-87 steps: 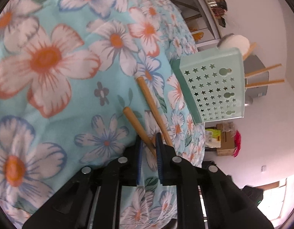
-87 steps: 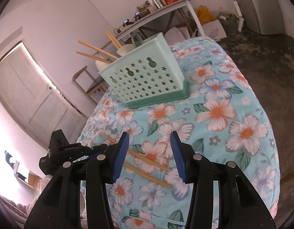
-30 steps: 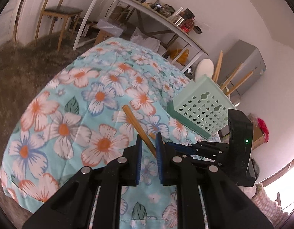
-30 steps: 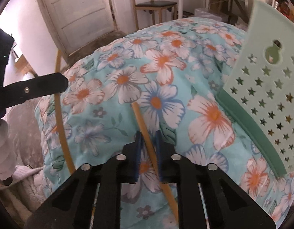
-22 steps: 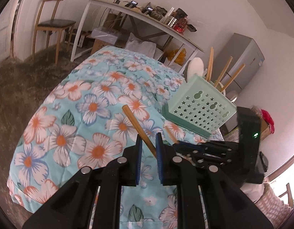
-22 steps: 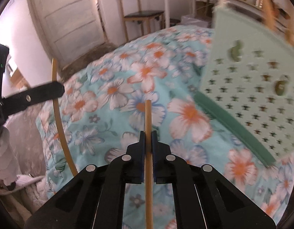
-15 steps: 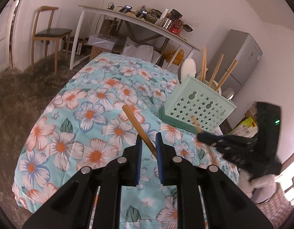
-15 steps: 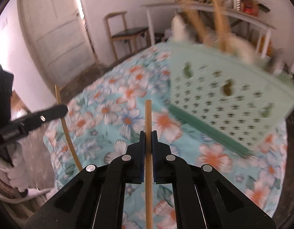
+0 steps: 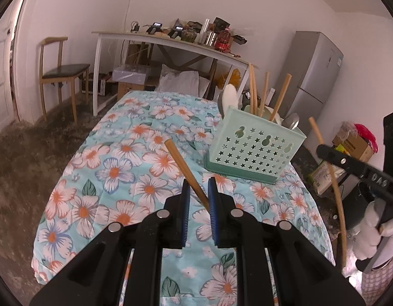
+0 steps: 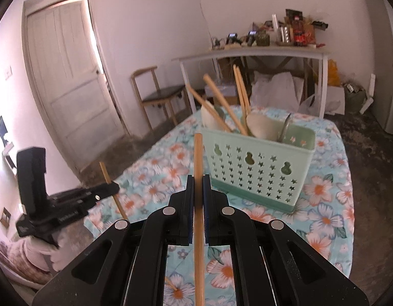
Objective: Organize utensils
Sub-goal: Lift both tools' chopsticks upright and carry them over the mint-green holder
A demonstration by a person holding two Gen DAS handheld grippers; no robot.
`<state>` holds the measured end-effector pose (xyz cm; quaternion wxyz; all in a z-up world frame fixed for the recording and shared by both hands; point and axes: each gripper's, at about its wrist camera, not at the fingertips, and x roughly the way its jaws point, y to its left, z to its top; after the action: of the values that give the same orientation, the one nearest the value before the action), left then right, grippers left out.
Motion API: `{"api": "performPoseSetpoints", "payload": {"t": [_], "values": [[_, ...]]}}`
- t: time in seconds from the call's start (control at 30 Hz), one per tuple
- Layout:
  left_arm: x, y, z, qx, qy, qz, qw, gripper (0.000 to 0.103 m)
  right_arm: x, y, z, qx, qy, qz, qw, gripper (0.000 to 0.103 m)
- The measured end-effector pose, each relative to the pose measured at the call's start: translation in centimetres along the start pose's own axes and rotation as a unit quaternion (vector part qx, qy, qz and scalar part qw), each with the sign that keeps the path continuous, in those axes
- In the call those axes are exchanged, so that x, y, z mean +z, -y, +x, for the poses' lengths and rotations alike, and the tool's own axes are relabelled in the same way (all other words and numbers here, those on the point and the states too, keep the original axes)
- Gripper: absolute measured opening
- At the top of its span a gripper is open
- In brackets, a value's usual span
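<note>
I hold both grippers raised above the near end of the floral-clothed table [image 9: 99, 153], each angled downward toward the far side. My left gripper [image 9: 198, 193] pinches a wooden chopstick [image 9: 186, 170] between its blue pads; the stick slants across the jaws, its free end pointing up and to the far left. My right gripper [image 10: 198, 191] is pressed tight on a second chopstick [image 10: 198, 168], which runs straight along the fingers with its tip standing above them. In the left wrist view the right gripper comes in from the right edge, gripped by a white-gloved hand [image 9: 375, 232], its chopstick hanging down below the fingers. The mint-green utensil basket [image 9: 252, 153] stands upright on the table beyond both grippers, toward the right, already holding chopsticks and spoons. Neither held chopstick touches the basket.
</note>
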<state>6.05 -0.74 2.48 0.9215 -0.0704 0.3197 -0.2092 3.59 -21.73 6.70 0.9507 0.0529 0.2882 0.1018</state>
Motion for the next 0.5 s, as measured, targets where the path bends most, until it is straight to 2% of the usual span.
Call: {"api": "performPoseSetpoints", "payload": {"t": [0.33, 0.5], "values": [[0.3, 2.5, -1.0, 0.020, 0.014, 0.042, 0.9988, 0.013, -0.8, 0.5, -3.2, 0.017, 0.045, 0.034, 0.998, 0.005], [0.9, 3.5, -1.6, 0.007, 0.027, 0.053, 0.9982, 0.012, -1.4, 0.7, -4.2, 0.023, 0.060, 0.052, 0.997, 0.005]]}}
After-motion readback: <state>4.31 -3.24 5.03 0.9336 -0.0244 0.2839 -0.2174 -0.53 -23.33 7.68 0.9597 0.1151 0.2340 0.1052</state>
